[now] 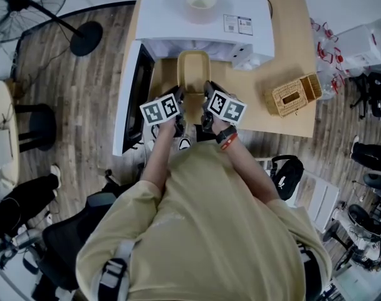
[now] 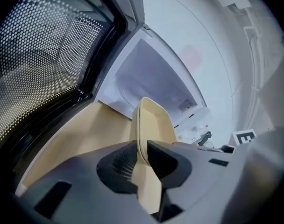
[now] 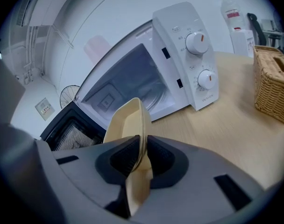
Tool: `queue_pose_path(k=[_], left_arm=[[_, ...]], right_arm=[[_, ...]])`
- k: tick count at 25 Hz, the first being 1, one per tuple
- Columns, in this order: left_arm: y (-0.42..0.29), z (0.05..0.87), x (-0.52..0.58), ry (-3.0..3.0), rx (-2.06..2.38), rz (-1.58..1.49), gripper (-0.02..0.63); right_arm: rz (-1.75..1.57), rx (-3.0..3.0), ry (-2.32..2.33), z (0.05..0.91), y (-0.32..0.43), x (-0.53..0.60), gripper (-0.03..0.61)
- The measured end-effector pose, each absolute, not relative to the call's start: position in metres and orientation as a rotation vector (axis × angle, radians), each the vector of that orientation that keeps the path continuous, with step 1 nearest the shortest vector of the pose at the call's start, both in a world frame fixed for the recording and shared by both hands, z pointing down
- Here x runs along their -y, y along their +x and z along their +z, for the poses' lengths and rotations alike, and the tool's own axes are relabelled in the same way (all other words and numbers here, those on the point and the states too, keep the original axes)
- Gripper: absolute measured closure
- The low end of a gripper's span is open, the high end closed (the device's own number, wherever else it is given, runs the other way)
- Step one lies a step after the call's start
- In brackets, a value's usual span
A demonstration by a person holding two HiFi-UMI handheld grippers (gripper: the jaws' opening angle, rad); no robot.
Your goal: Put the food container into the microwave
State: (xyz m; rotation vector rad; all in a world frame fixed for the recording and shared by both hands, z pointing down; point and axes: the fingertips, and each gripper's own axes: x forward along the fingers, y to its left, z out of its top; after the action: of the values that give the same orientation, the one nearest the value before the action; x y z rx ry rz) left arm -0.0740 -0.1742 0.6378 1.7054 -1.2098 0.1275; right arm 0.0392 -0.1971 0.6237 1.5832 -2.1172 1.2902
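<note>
A cream, empty food container (image 1: 193, 74) hangs level just in front of the open white microwave (image 1: 206, 17). My left gripper (image 1: 178, 108) is shut on the container's left rim (image 2: 143, 125). On the opposite rim (image 3: 139, 125) my right gripper (image 1: 206, 108) is shut as well. In the left gripper view the microwave's cavity (image 2: 156, 80) lies straight ahead of the container. The right gripper view has the cavity (image 3: 128, 85) beyond the container, with the control panel's two dials (image 3: 198, 43) to its right. The door (image 1: 131, 99) stands swung open at the left.
A woven wicker tissue box (image 1: 294, 94) sits on the wooden table (image 1: 291, 42) to the right of the microwave. A roll of tape (image 1: 201, 4) rests on top of the microwave. A floor fan (image 1: 27, 8) stands far left, stools and bags around the table.
</note>
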Motion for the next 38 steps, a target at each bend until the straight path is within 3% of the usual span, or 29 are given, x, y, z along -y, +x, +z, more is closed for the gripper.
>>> queue_pose_path(k=[38], left_arm=[[-0.079, 0.613, 0.283, 1.727, 1.29, 0.086, 0.534]], right_arm=[[1.379, 2.186, 1.601, 0.606, 0.036, 0.305, 0.517]])
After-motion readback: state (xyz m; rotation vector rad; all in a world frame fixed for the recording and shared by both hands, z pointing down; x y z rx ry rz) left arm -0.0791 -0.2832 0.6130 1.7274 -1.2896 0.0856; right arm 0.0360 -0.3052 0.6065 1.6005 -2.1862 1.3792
